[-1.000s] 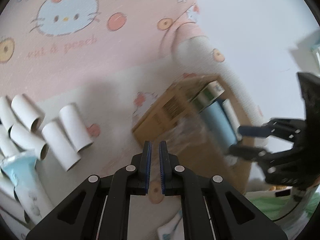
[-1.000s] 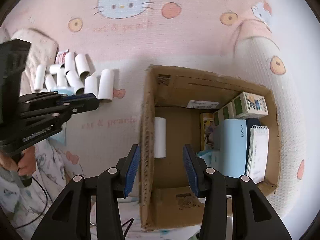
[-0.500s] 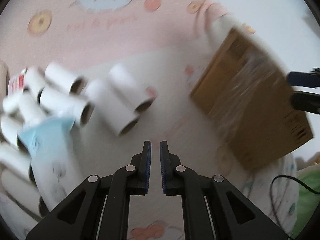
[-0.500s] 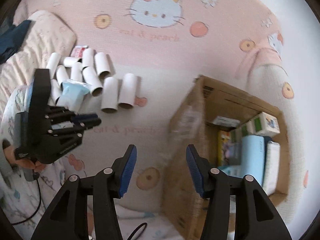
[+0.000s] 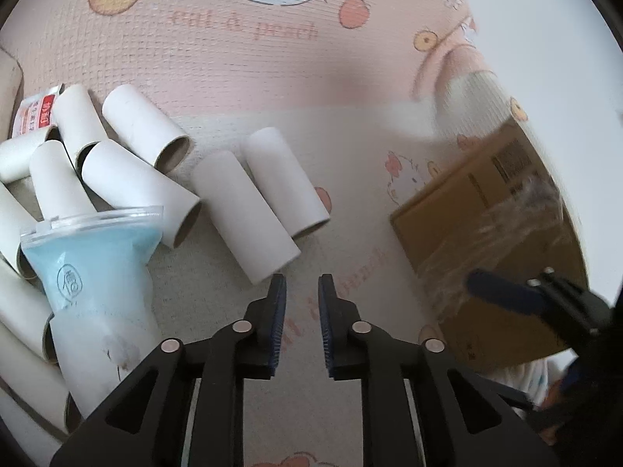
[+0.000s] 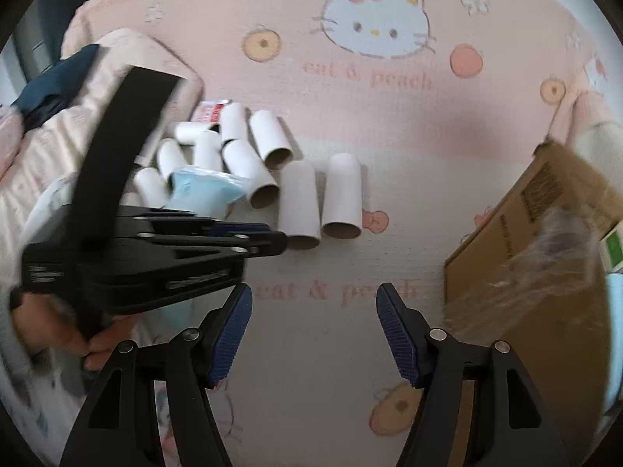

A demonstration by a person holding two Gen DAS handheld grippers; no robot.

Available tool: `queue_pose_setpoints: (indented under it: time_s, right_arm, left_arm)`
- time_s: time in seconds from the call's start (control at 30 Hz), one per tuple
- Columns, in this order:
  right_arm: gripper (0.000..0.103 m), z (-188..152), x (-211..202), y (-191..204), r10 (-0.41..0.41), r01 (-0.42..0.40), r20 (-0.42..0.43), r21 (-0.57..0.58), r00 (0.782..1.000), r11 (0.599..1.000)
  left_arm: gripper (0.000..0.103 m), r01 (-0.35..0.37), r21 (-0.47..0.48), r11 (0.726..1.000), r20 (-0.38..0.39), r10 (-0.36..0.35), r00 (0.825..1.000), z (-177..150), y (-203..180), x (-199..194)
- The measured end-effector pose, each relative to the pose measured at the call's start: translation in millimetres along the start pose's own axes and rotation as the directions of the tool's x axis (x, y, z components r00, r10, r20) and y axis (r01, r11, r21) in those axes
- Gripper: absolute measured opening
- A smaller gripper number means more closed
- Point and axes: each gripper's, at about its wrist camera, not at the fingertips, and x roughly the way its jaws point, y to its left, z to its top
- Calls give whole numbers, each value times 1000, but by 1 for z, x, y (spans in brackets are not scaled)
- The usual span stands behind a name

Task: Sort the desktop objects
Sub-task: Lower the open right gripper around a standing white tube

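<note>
Several white cardboard tubes lie in a heap on the pink cartoon-cat mat, and a pale blue and white bottle rests on the heap's left side. My left gripper hovers just below the nearest tube, jaws opening with nothing between them. In the right wrist view the same tubes lie ahead and to the left. My right gripper hangs over bare mat, its jaws opening wide and empty. The left gripper's body crosses that view at the left.
A brown cardboard box stands at the right, its side wrapped in clear tape; the same box is in the right wrist view. A small red and white packet lies behind the tubes. A hand holds the left gripper.
Both grippers have swung away from the box toward the tube heap and dropped lower. The left jaws have parted from nearly shut, and the right jaws have spread wider.
</note>
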Motion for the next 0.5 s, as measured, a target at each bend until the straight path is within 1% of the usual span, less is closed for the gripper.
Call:
queue_pose_setpoints:
  time_s: [0.03, 0.07, 0.1, 0.13, 0.23, 0.27, 0.33, 0.37, 0.47, 0.5]
  right_arm:
    - [64, 2, 6, -3, -1, 1, -2, 8, 1000, 1000]
    - [64, 3, 12, -4, -7, 7, -3, 15, 1000, 1000]
    - [64, 5, 17, -6, -12, 12, -4, 20, 1000, 1000]
    - [64, 6, 20, -8, -15, 15, -2, 24, 1000, 1000]
    - [64, 8, 32, -13, -20, 21, -9, 40, 1000, 999]
    - [64, 9, 35, -14, -19, 19, -5, 43, 1000, 999]
    - [64, 9, 43, -15, -1, 1, -10, 49, 1000, 999]
    - [64, 9, 49, -16, 8, -7, -19, 56, 1000, 998]
    - [64, 10, 61, -16, 27, -25, -31, 76, 999, 997]
    - [64, 11, 66, -16, 39, -36, -28, 81, 999, 996]
  left_arm:
    - [28, 9, -12, 1000, -5, -9, 1000, 3, 1, 2]
    - [31, 29, -31, 999, -17, -29, 999, 6, 4, 6]
    - [38, 43, -51, 998, -32, -45, 998, 9, 7, 10]
    - [41, 53, -68, 996, -41, -56, 998, 11, 10, 13]
    - [43, 106, -162, 981, -72, -119, 990, 15, 22, 24]
    - [44, 133, -212, 968, -81, -153, 985, 16, 29, 28]
    - [45, 166, -270, 948, -77, -193, 978, 18, 38, 32]
    - [46, 169, -302, 938, -71, -199, 977, 20, 43, 33]
    - [47, 125, -349, 929, -61, -155, 986, 25, 55, 35]
    - [47, 129, -365, 922, -58, -161, 985, 27, 58, 36]
